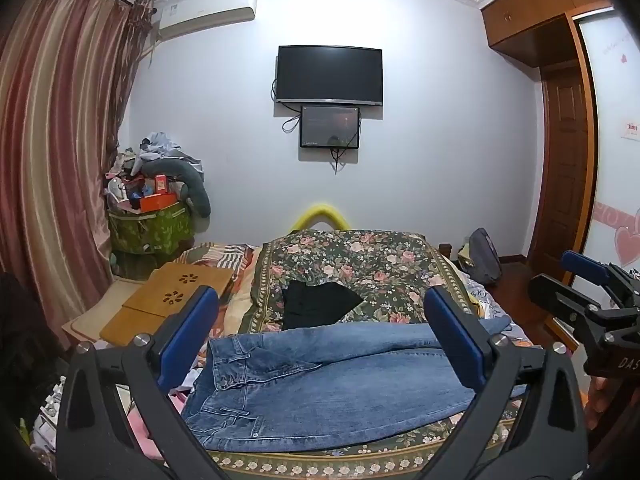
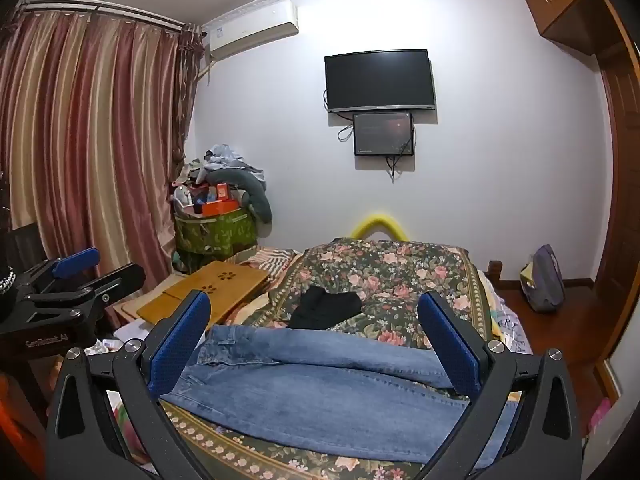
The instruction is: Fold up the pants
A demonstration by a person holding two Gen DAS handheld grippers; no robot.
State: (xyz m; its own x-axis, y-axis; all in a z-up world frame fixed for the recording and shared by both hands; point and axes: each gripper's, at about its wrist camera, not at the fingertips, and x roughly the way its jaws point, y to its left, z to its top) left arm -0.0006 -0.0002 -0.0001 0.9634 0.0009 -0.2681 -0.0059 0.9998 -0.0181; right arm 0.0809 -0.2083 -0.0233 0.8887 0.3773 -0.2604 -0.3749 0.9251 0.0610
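Blue jeans (image 1: 332, 384) lie flat across the near end of a floral bedspread (image 1: 360, 264), waistband to the left, legs running right. They also show in the right wrist view (image 2: 328, 392). My left gripper (image 1: 322, 320) is open and empty, held above the jeans near the waistband. My right gripper (image 2: 314, 320) is open and empty, held above the legs. Each gripper shows at the edge of the other's view: the right one (image 1: 588, 280), the left one (image 2: 88, 268).
A black folded garment (image 1: 316, 304) lies on the bedspread beyond the jeans. A wooden lap desk (image 1: 168, 300) sits at the bed's left. A green bag (image 1: 152, 228) piled with clutter stands by the curtain. A backpack (image 1: 484, 256) sits on the floor at right.
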